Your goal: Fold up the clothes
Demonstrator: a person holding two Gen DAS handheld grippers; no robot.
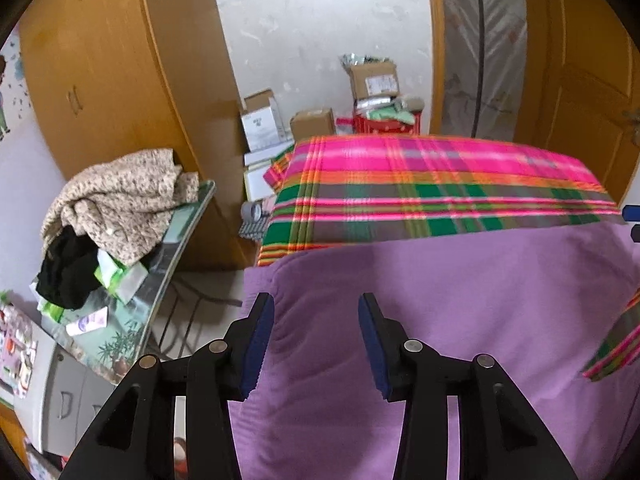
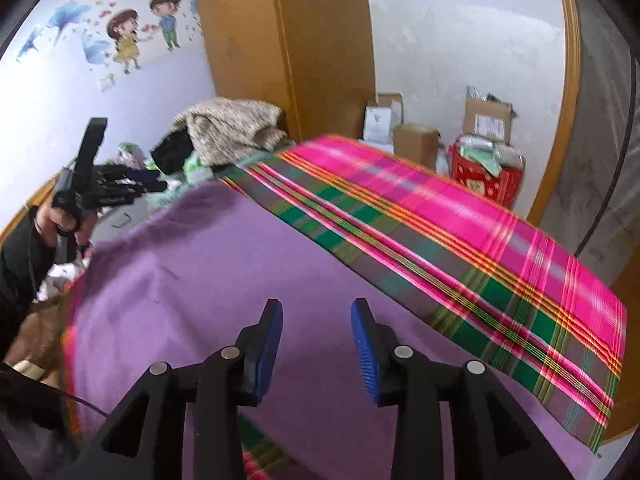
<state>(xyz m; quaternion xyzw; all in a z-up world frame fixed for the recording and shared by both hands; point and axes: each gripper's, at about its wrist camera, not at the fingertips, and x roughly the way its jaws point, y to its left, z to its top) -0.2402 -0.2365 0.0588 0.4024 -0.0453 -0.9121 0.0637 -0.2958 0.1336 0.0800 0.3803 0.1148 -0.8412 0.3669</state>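
Soft purple garment (image 1: 440, 320) over slightly blurred plaid cloth (image 1: 440, 184), left tool (image 1: 316, 344) and right tool (image 2: 316, 354) released, empty

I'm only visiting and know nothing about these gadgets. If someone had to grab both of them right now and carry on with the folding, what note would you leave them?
Left gripper: jaws open, nothing between them, over the purple garment.
Right gripper: jaws open too, empty, above the same garment.
Where things are: the purple garment lies spread on the plaid cloth that covers the work surface. A heap of beige and black clothes waits on the glass side table.
Done: the garment is laid out, with a rounded, doubled-looking edge at its left; how many folds are made I cannot tell.
Left: take hold of an edge, finish folding, then probably the heap.
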